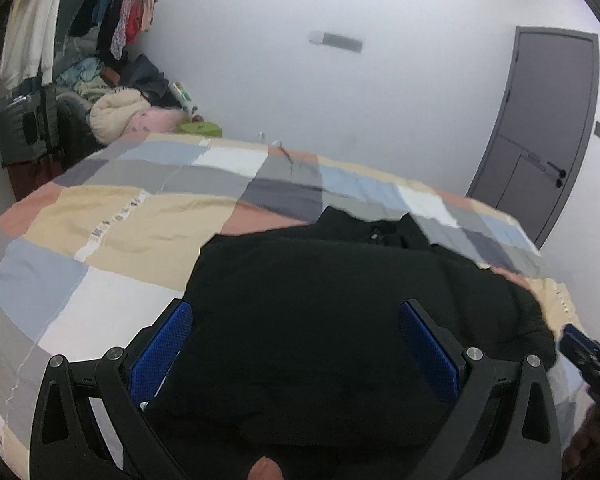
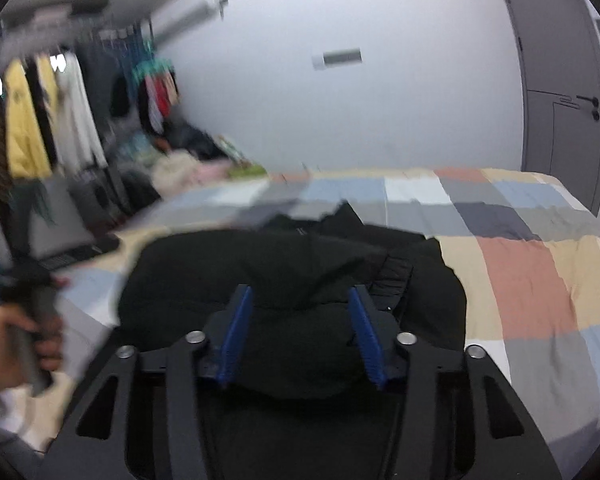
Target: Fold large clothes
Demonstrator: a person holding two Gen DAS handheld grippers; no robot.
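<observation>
Black garment (image 1: 340, 300) bunched on bedspread (image 1: 140, 216)

The bulky black cloth garment (image 1: 340, 312) looked matt and soft. Under it, the patchwork bedcover of beige, blue, grey and pink cloth (image 1: 140, 224) was matt and faintly creased. The left gripper (image 1: 296, 332) had matt black plastic arms, textured blue pads (image 1: 162, 348) and shiny metal bolts (image 1: 474, 353).
</observation>
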